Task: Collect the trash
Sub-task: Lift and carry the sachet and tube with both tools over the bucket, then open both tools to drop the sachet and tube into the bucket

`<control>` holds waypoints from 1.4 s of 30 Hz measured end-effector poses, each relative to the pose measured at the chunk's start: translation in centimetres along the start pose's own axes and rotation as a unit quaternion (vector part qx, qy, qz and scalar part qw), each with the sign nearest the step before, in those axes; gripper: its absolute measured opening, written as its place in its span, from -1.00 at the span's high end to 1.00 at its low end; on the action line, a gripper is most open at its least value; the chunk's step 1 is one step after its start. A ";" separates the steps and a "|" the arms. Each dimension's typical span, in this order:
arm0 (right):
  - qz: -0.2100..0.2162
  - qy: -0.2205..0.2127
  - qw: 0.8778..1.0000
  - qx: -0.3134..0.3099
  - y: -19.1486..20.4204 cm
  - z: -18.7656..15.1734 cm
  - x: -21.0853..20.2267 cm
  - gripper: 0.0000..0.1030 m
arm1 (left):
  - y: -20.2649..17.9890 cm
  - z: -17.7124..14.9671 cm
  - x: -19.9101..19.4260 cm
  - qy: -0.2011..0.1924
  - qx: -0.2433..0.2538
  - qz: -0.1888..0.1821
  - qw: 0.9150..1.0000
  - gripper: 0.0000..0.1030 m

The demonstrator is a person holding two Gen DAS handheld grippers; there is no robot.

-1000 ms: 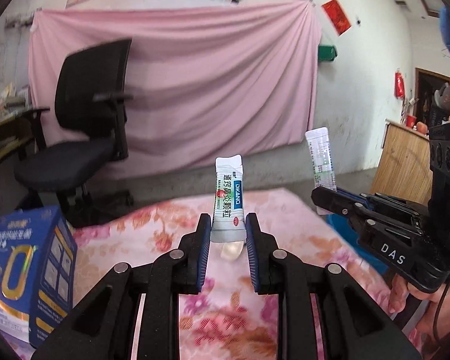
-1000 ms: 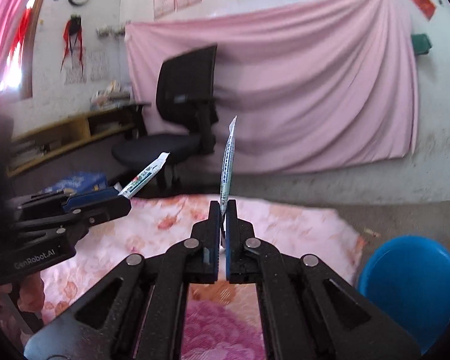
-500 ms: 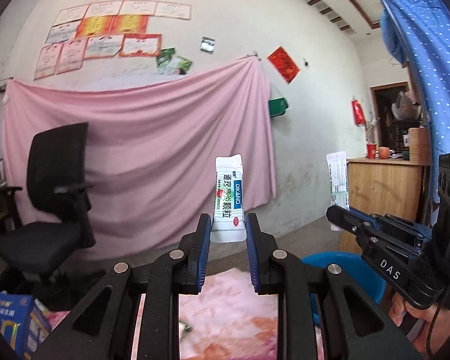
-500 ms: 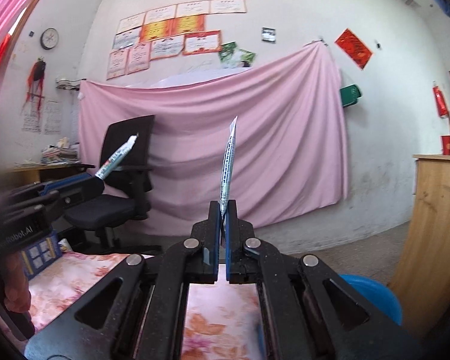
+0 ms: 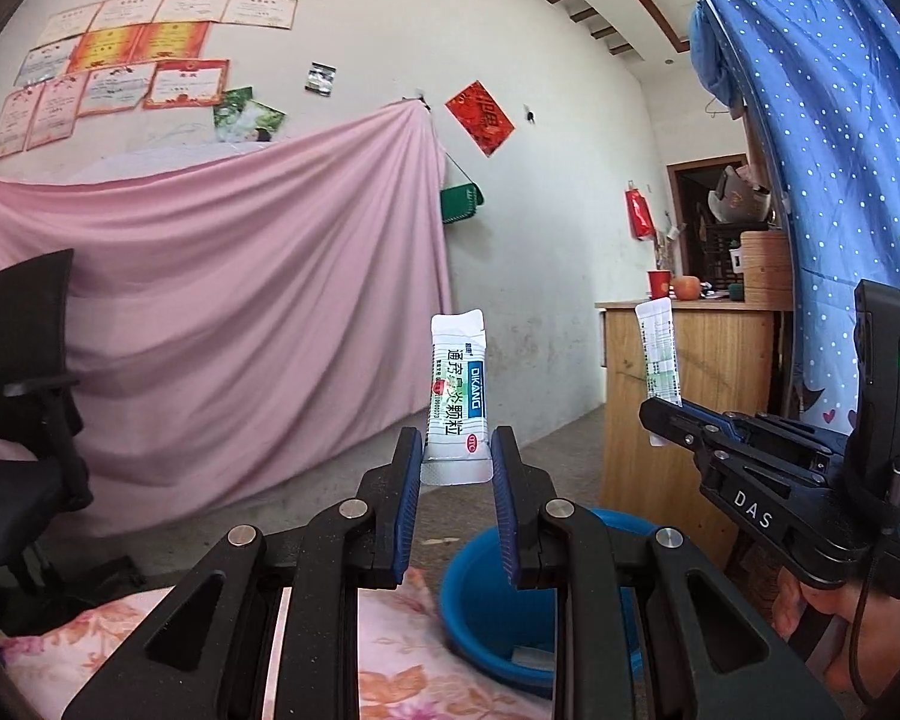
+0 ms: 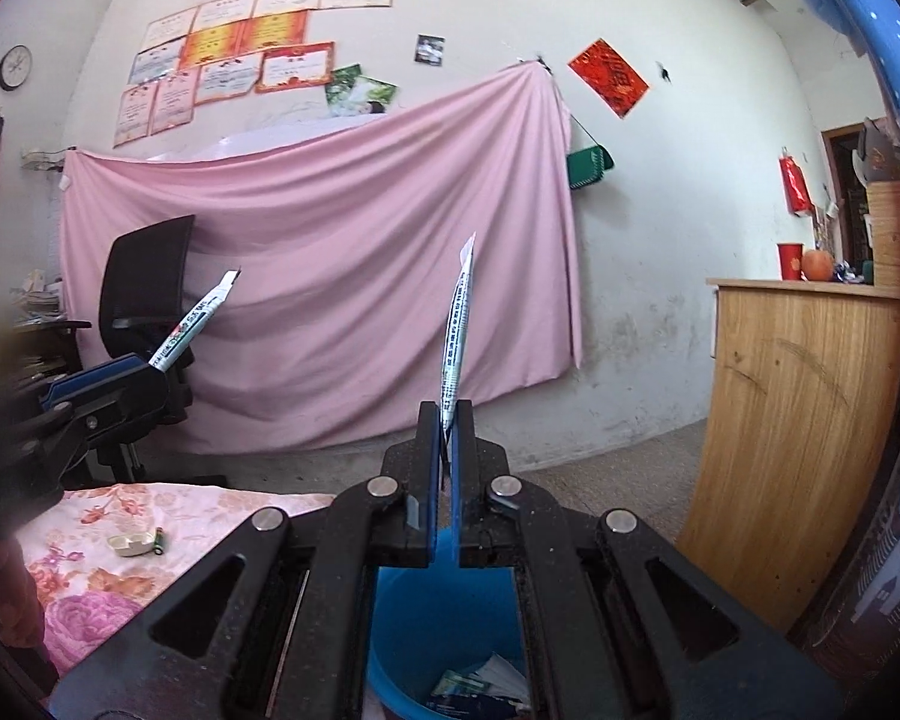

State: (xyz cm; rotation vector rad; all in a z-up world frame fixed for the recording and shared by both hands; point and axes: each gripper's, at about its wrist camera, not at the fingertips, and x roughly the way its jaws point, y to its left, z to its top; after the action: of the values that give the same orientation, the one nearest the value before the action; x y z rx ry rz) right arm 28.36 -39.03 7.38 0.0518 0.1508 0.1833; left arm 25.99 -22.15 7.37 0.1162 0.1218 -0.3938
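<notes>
Left wrist view: two sachets, one per gripper; left gripper [image 5: 456, 468] clamps DIKANG sachet [image 5: 457, 402], right gripper [image 6: 448, 420] clamps second sachet [image 6: 457, 330]; one blue bucket [image 5: 480, 576].

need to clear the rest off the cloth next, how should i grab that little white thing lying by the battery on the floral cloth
Come from above and close the jaws across the short width of the small white piece. It lies flat and low on the floral cloth, with the battery right at its right end, so pinching the long sides looks likeliest to avoid it.

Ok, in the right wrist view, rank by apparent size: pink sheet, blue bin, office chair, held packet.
1. pink sheet
2. blue bin, though nearness inflates it
3. office chair
4. held packet, seen edge-on
</notes>
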 end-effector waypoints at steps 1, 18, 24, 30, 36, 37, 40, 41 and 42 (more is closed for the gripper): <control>-0.003 0.004 1.000 0.003 -0.3 -0.1 0.1 0.38 | -0.2 0.1 0.4 0.003 -0.001 -0.003 1.000 0.62; -0.039 0.182 0.979 0.076 -4.5 -4.4 5.1 0.38 | -2.2 -1.5 8.6 0.198 -0.031 -0.041 0.979 0.62; -0.037 0.219 0.970 0.094 -5.5 -5.6 6.4 0.35 | -2.9 -2.9 11.1 0.266 -0.034 -0.038 0.963 0.62; -0.033 0.236 0.966 0.100 -5.8 -6.3 6.9 0.34 | -2.5 -3.3 12.6 0.292 -0.054 -0.044 0.954 0.62; -0.033 0.232 0.966 0.106 -6.0 -6.1 6.9 0.31 | -1.8 -3.4 13.1 0.309 -0.082 -0.051 0.946 0.44; -0.033 0.231 0.966 0.107 -5.9 -6.1 6.9 0.29 | -1.6 -3.3 13.0 0.307 -0.085 -0.050 0.947 0.34; -0.034 0.229 0.967 0.106 -5.6 -5.8 6.8 0.25 | -0.9 -3.1 12.2 0.295 -0.093 -0.046 0.950 0.32; -0.034 0.228 0.967 0.106 -5.5 -5.7 6.7 0.24 | -0.7 -3.0 12.0 0.291 -0.095 -0.044 0.951 0.31; -0.034 0.227 0.968 0.105 -5.4 -5.6 6.7 0.22 | -0.3 -2.9 11.7 0.286 -0.098 -0.039 0.952 0.29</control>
State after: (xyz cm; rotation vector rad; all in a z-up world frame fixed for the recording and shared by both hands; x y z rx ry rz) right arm 34.97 -42.91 0.52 0.2158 0.6280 0.1084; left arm 36.30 -26.46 2.88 0.0270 0.7390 -0.4168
